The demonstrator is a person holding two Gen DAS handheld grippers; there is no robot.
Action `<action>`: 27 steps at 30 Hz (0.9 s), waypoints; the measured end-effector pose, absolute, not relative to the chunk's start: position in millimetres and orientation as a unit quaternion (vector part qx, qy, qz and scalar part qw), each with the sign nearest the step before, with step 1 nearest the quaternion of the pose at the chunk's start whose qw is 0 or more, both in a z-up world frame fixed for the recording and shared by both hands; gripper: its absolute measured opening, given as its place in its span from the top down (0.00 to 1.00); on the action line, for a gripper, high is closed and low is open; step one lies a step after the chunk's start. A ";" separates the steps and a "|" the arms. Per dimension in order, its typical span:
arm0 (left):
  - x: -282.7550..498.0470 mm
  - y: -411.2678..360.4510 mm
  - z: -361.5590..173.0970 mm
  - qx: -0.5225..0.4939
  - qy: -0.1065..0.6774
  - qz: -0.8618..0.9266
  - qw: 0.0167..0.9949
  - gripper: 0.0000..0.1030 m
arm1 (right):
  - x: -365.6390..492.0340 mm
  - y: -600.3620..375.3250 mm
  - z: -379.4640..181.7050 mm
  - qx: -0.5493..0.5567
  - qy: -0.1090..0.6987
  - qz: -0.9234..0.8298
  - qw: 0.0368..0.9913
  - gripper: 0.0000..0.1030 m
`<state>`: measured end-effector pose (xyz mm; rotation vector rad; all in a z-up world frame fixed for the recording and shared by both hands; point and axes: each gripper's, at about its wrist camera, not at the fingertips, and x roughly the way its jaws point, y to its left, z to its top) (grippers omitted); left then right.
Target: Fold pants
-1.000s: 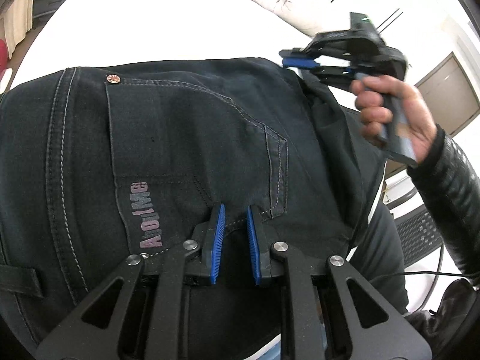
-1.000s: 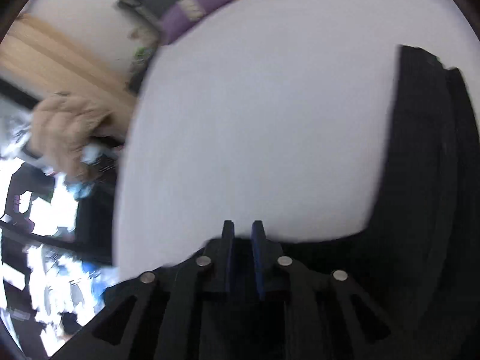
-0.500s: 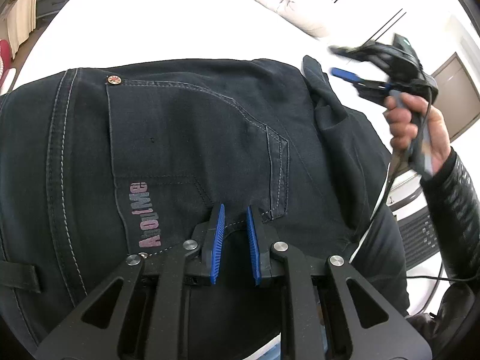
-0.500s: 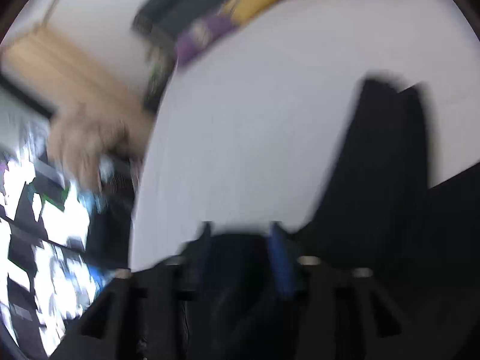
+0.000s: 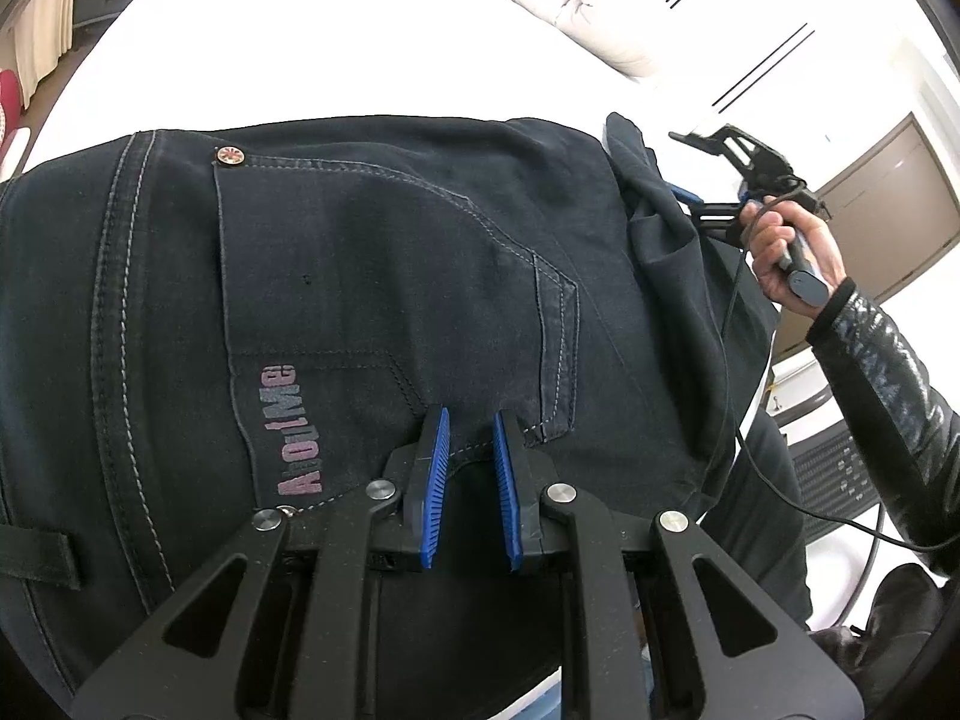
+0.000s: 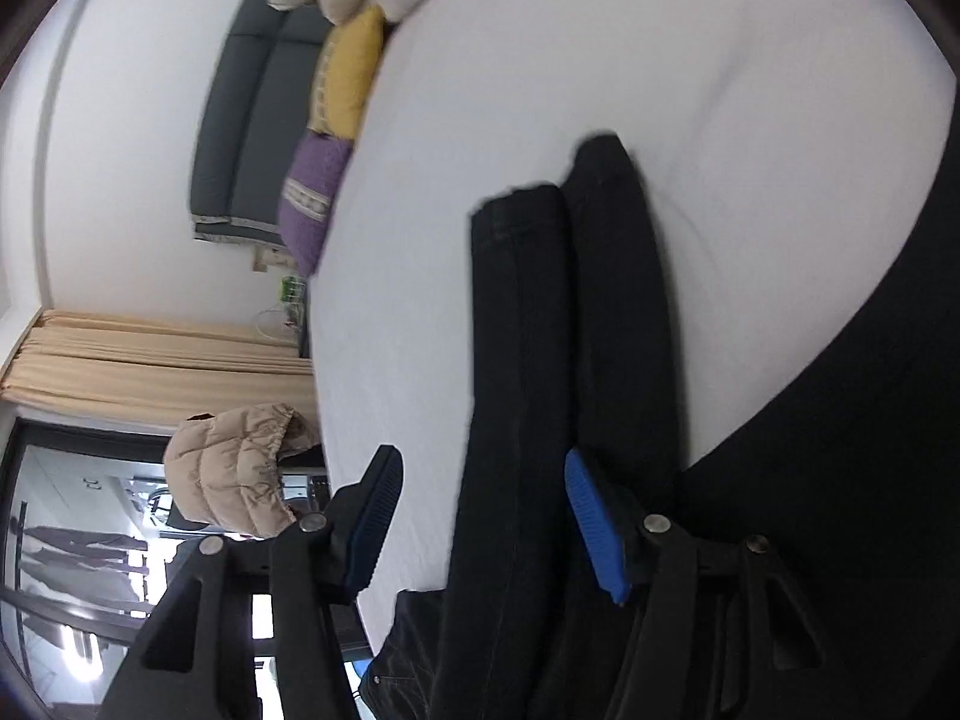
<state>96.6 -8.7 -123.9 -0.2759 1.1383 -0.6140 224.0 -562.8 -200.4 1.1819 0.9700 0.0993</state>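
Observation:
Dark denim pants point(image 5: 372, 276) lie on the white bed point(image 5: 336, 54), back pocket with an "AouiMe" print facing up. My left gripper point(image 5: 471, 420) hovers over the pocket's lower edge, jaws narrowly apart and holding nothing. My right gripper point(image 5: 690, 195) shows at the right beside a raised fold of the pants, held by a hand. In the right wrist view my right gripper point(image 6: 480, 468) is open wide, and two stacked pant legs point(image 6: 564, 324) run between its fingers.
Yellow and purple pillows point(image 6: 336, 138) and a white duvet point(image 5: 576, 6) lie at the head of the bed. A beige puffer jacket point(image 6: 234, 468) and curtains point(image 6: 150, 366) are off the bed's side. A door point(image 5: 888, 204) stands beyond.
My right gripper opened, let go of the pants and drew away to the right. The released fold now rests on the pants. My left gripper has stayed in place.

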 end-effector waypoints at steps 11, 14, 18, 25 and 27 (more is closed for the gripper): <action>99.8 -9.2 -123.2 -0.127 0.533 -0.284 0.787 0.85 | 236.7 -577.5 -216.9 0.552 0.420 0.048 0.719 0.63; 100.3 -11.0 -122.4 -0.125 0.535 -0.281 0.787 0.85 | 236.3 -577.6 -214.1 0.530 0.420 0.040 0.736 0.92; 100.3 -13.1 -121.2 -0.121 0.535 -0.278 0.789 0.85 | 209.7 -588.2 -185.5 0.501 0.385 0.038 0.774 0.95; 97.9 -17.0 -119.2 -0.123 0.534 -0.272 0.791 0.85 | 83.0 -661.5 -115.1 0.505 0.267 -0.014 0.821 0.95; 98.3 -17.1 -118.7 -0.128 0.535 -0.270 0.791 0.85 | 43.7 -676.7 -118.8 0.511 0.257 -0.044 0.819 0.95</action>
